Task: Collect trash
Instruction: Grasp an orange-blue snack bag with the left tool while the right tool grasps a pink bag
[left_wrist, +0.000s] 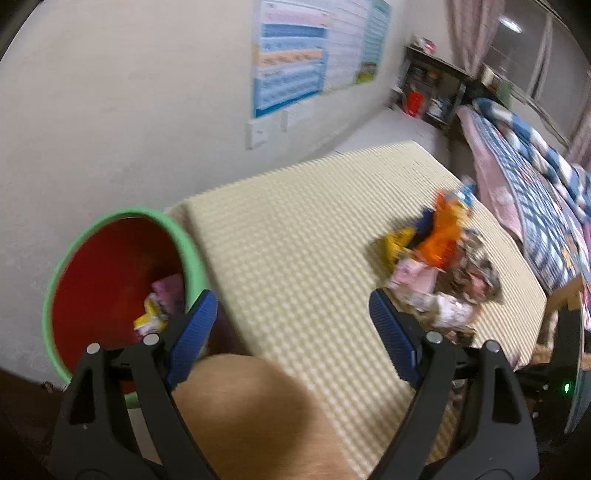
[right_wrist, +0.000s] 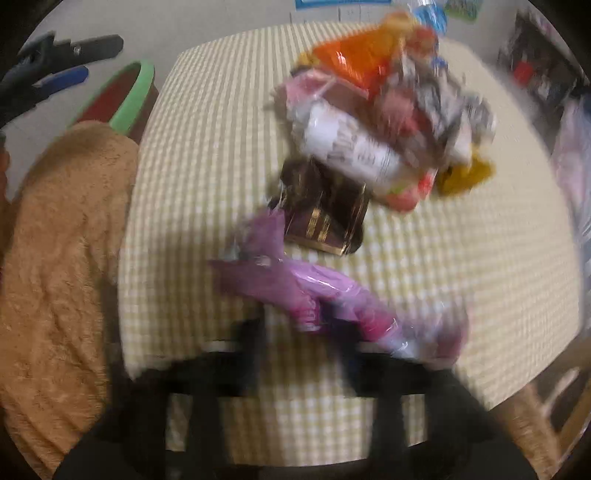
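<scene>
Trash collection at a checked yellow mat (left_wrist: 314, 236); no wrapper print is legible through the blur.
Beside the mat's corner stands the green-rimmed bin (left_wrist: 122, 280); wrapper pile (right_wrist: 384, 122) mid-mat; left gripper (left_wrist: 293, 321) jaws apart, empty; right gripper (right_wrist: 332, 325) clamped on purple wrapper (right_wrist: 314, 291).

The left wrist view looks obliquely down across the mat (left_wrist: 314, 236) toward the wall. The right looks steeply down, close over the trash pile (right_wrist: 384, 122). Both share mat, pile and bin (left_wrist: 122, 280).
</scene>
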